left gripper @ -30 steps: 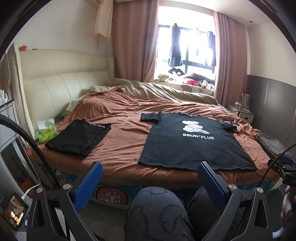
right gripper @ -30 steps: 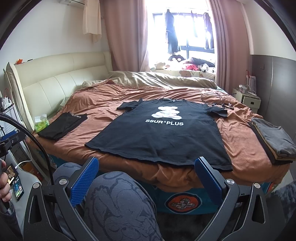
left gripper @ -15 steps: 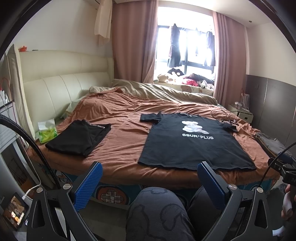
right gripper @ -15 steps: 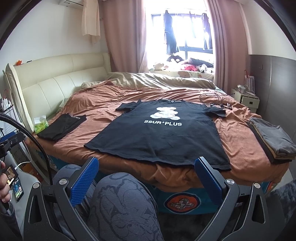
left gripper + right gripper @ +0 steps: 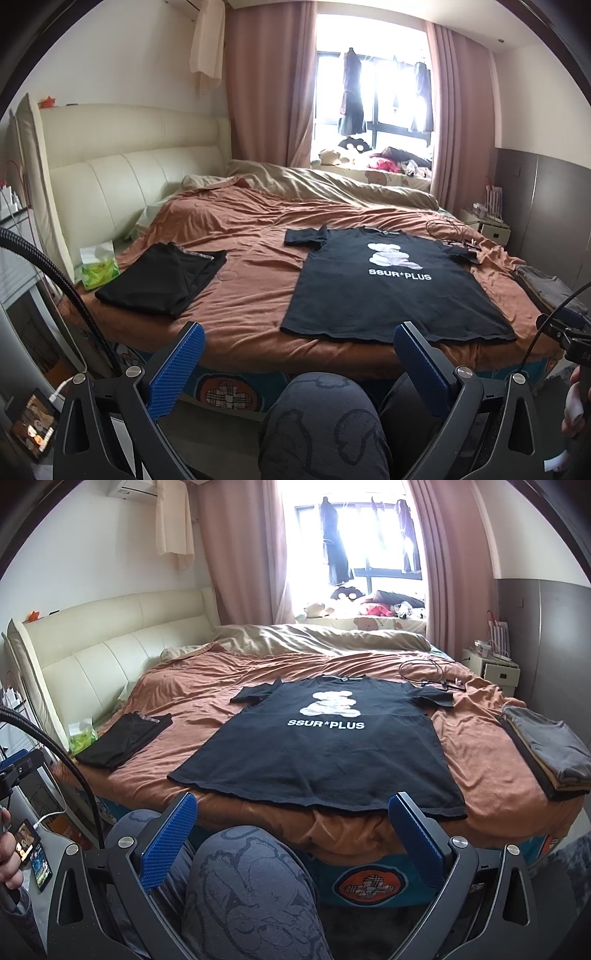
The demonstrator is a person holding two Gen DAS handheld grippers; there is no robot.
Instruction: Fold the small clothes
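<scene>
A black T-shirt [image 5: 384, 288] with a white bear print and the words SSUR*PLUS lies spread flat, front up, on the brown bedspread; it also shows in the right wrist view [image 5: 325, 753]. Its hem is at the near bed edge. My left gripper [image 5: 299, 339] is open and empty, held low in front of the bed above the person's knee. My right gripper [image 5: 291, 808] is open and empty, just short of the shirt's hem.
A folded black garment [image 5: 162, 280] lies at the bed's left, by a green tissue pack [image 5: 98, 267]. A folded grey stack [image 5: 543, 746] lies at the right edge. A cable [image 5: 428, 672] lies beyond the shirt. The person's knee [image 5: 251, 890] is below the grippers.
Both views have shifted slightly: the cameras have crept a little closer to the bed. The clothes have not moved and both grippers stay open.
</scene>
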